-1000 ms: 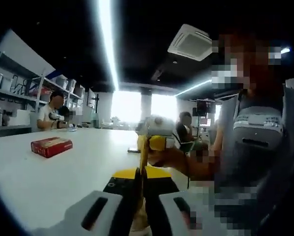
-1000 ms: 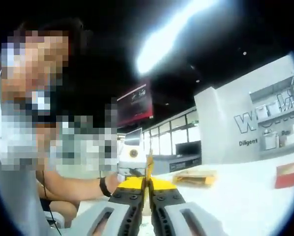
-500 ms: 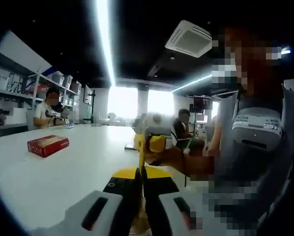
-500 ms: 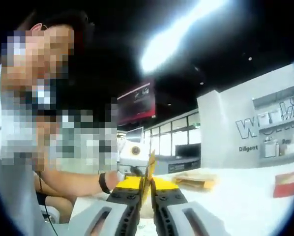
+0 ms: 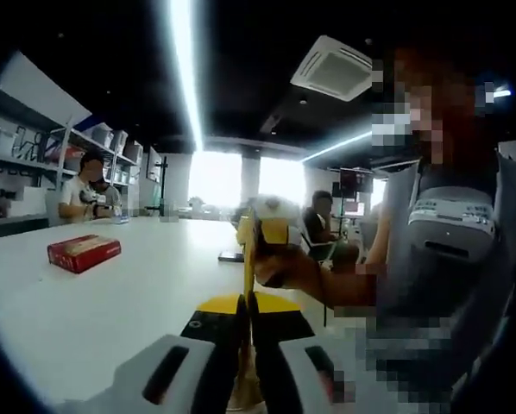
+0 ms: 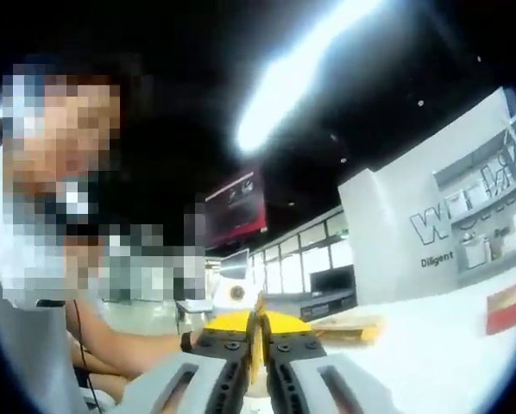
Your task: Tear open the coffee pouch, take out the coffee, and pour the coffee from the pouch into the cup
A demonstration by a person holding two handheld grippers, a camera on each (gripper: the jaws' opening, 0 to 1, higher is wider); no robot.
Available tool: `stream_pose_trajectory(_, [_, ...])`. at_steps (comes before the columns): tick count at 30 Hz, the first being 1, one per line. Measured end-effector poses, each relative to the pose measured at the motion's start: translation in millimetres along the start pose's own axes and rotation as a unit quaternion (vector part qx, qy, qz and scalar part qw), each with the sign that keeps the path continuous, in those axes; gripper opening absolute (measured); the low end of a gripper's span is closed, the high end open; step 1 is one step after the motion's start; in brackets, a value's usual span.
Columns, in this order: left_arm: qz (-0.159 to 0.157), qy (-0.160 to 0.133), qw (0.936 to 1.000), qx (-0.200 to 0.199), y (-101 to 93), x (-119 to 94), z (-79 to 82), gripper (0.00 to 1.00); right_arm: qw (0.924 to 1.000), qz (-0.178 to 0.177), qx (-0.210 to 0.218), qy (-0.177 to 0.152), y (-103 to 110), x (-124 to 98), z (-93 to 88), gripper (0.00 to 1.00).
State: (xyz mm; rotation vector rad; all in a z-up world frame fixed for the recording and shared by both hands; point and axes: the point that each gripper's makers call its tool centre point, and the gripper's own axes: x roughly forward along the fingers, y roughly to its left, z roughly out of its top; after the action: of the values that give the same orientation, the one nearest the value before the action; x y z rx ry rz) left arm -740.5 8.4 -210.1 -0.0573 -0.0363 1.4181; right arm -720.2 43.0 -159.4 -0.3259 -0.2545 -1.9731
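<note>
The pouch (image 5: 248, 259) stands edge-on and upright between the left gripper's (image 5: 245, 297) pressed-together jaws, a thin yellow strip rising from the yellow jaw tips. Its far upper end meets the right gripper (image 5: 271, 231), which comes in from the right, held in a hand (image 5: 297, 276). In the right gripper view the same pouch (image 6: 256, 332) is pinched as a narrow sliver in that gripper's (image 6: 256, 326) closed jaws, with the left gripper (image 6: 232, 293) just beyond it. So both grippers clamp the pouch, held in the air above the near edge of the white table (image 5: 85, 310).

The table runs far and wide to the left, mostly bare. A red box (image 5: 84, 253) lies on it well to the left, and a small dark object (image 5: 232, 256) sits farther along, near the pouch line. In the right gripper view a flat tan packet (image 6: 349, 328) lies on the table beyond the jaws, and a red item (image 6: 510, 304) at the far right. Whether the pouch is torn cannot be told.
</note>
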Motion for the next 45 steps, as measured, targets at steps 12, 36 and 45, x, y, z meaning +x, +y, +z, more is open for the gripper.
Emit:
stream_pose_trajectory(12, [-0.001,0.013,0.9999,0.003,0.3,0.6,-5.8,0.06,0.9997,0.007,-0.017,0.018,2.8,7.4,-6.2,0.09])
stream_pose_trajectory(36, [-0.002,0.027,0.9994,0.02,-5.2,0.6,0.6,0.05,0.9988,0.015,-0.016,0.044,2.2,18.4,-26.2,0.07])
stream_pose_trajectory(45, [0.0,0.027,0.9994,0.021,-4.2,0.8,2.9,0.05,0.998,0.018,-0.009,0.059,5.1,21.3,-36.9,0.08])
